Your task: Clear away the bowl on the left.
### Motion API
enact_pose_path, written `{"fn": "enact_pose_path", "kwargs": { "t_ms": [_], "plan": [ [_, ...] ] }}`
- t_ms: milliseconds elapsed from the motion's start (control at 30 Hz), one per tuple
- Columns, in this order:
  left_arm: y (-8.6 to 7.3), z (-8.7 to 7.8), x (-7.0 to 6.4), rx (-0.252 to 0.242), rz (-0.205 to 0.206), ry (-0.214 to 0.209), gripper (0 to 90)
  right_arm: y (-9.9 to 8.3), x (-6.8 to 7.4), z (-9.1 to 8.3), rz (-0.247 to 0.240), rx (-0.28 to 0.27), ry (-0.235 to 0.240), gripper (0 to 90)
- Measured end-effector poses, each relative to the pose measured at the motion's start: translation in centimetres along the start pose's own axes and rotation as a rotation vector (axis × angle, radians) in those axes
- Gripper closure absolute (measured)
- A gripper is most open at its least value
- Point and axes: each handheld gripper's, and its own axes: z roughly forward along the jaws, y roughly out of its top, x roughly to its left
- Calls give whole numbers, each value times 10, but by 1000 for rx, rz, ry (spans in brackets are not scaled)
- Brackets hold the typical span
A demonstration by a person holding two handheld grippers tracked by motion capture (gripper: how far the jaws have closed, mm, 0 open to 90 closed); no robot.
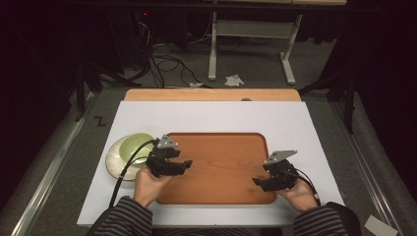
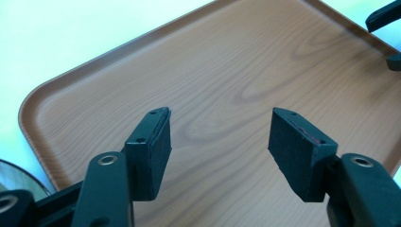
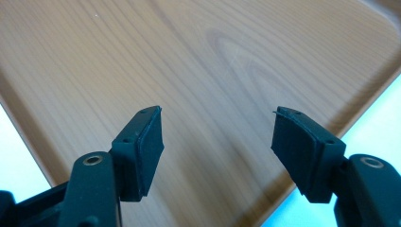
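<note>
**Two open grippers over an empty wooden tray**

We hold both grippers above the rectangular brown wood-grain tray [image 1: 221, 169], which lies flat in the middle of the white table mat [image 1: 211, 115]. Our left gripper [image 1: 184, 164] hangs over the tray's left end, its jaws spread wide with nothing between them; our right gripper [image 1: 260, 183] hangs over the right end, jaws likewise apart and empty. Just left of the tray sits a pale green bowl [image 1: 135, 147] on a cream round plate [image 1: 115, 160].

We judge the tray to be stiff, fairly light and smooth, so it could slip in padded jaws. Its raised rim [image 2: 28, 101] is the natural hold: we would pinch the short ends, one per gripper, and lift level.
</note>
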Motion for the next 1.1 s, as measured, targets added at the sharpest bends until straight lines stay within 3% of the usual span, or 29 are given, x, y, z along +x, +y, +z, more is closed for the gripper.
{"fn": "enact_pose_path", "kwargs": {
  "t_ms": [167,567,1100],
  "plan": [
    [-1,-1,5,-4,-32,-20,402,-3,-5,-4,16,-5,-13,359],
    [0,-4,11,-6,-49,-17,400,-3,-7,-5,22,-14,-7,360],
    [-3,-17,27,-46,-91,21,376,-3,-6,-5,23,-13,-6,362]
  ]
}}
